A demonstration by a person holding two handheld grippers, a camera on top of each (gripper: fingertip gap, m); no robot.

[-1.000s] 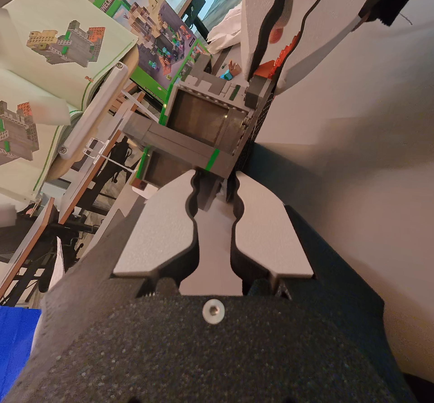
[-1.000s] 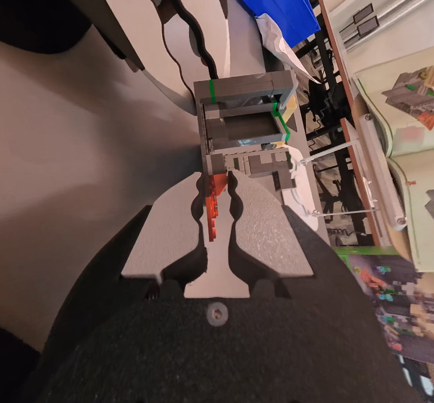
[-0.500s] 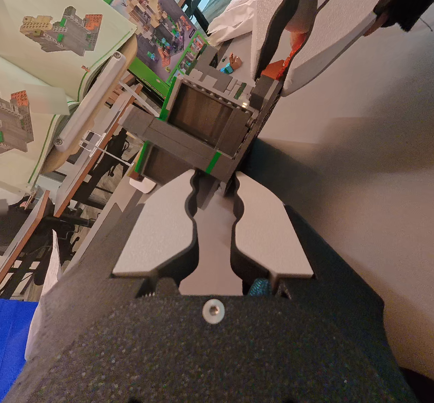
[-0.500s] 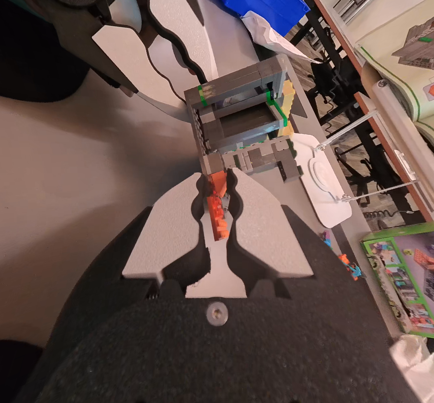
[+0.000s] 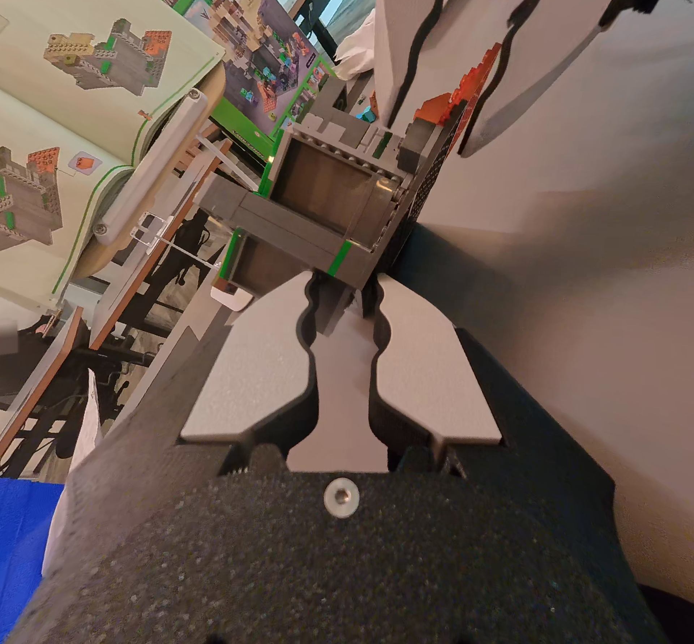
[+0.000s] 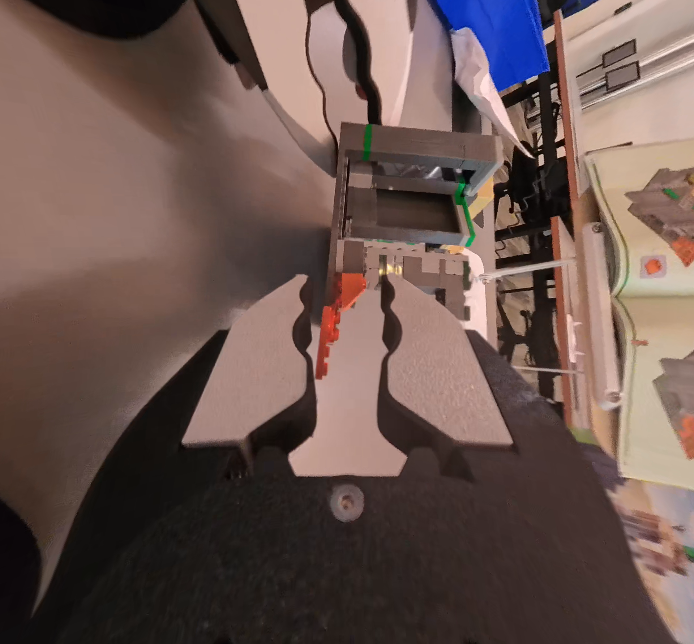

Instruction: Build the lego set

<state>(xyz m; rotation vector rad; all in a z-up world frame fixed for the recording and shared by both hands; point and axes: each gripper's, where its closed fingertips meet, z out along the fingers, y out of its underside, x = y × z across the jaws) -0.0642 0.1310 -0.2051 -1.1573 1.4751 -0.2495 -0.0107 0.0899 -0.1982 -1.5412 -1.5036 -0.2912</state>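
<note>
The left gripper (image 5: 342,290) has its fingers closed on a lower edge of the grey brick-built lego structure with green stripes (image 5: 319,209), held above the grey worktop (image 5: 563,288). The right gripper (image 6: 343,288) fingers stand apart around the orange stepped plate (image 6: 332,325) at the structure's opposite end; contact cannot be confirmed. An open instruction booklet (image 5: 75,100) stands beside.

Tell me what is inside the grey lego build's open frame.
In the right wrist view the grey lego build shows a hollow with dark grey walls and nothing loose visible in it. Its deepest part is shadowed; the left tongs cover one end.
</note>
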